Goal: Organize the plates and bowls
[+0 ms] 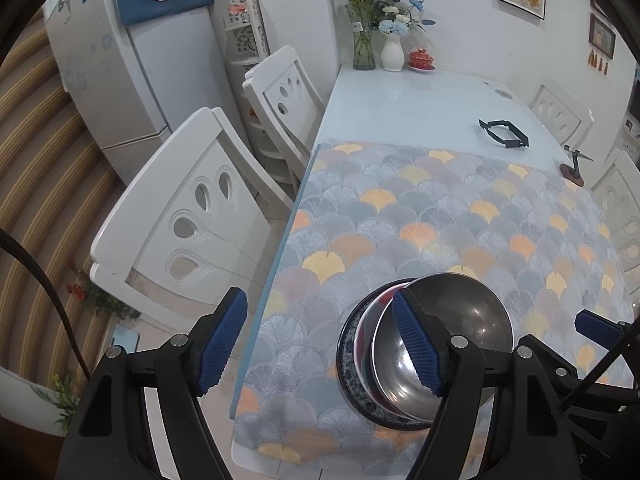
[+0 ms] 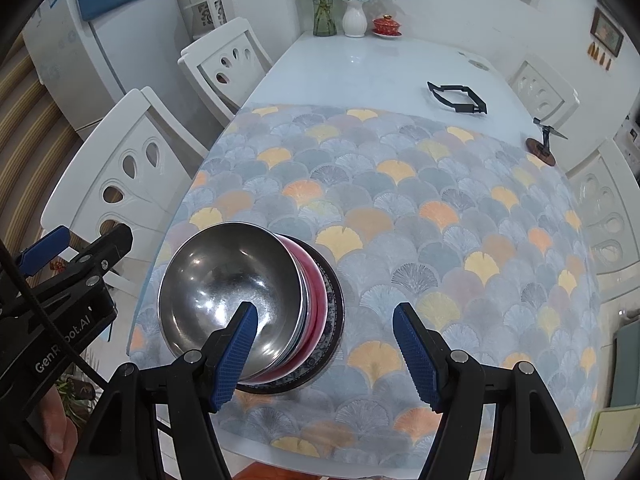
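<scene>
red bowl (image 2: 311, 300) mostly hidden under steel bowl (image 2: 228, 280), patterned plate (image 2: 334, 320) only rim visible

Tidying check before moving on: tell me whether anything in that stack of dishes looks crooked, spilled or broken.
Nothing stands out. The steel bowl sits nested in a red bowl on the dark patterned plate, all on the placemat. No spill or chip shows. Both tongs, left and right, are open and hold nothing.

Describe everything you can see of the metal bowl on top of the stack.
The metal bowl is round, shiny steel with light glare inside, empty and upright. It is nested on top of a red bowl, which sits on a dark patterned plate near the table's near left edge. Neither gripper grips it.
</scene>
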### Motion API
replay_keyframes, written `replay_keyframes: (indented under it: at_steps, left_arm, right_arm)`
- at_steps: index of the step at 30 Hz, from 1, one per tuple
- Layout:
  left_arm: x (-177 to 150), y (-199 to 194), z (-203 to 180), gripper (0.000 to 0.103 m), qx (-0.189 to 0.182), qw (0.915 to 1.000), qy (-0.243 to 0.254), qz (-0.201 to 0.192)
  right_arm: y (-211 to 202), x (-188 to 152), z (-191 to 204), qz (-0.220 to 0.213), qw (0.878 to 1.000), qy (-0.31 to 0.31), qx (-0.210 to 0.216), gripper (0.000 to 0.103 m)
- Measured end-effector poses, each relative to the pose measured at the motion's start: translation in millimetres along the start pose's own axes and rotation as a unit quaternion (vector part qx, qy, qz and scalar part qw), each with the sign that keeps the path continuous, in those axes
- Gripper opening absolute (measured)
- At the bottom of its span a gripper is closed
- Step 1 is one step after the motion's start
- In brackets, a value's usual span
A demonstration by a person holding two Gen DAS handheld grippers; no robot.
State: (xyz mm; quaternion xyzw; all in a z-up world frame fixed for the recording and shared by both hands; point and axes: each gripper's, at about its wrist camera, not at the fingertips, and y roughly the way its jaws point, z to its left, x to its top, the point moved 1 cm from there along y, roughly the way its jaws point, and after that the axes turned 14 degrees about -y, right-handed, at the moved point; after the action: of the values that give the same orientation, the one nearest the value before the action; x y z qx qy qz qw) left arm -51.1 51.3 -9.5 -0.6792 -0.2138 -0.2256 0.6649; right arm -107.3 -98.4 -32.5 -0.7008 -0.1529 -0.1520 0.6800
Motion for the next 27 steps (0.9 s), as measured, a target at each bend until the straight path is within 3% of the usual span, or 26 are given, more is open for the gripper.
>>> replay_keyframes:
  at_steps: [27]
  left_arm:
    - [-2.3, -1.7, -7.5, 0.074, -0.004, 0.9999, 0.007, 0.008]
  right_arm:
    - [-7.6, -0.2, -3.0, -0.008, 1.0, 0.005, -0.005, 0.068]
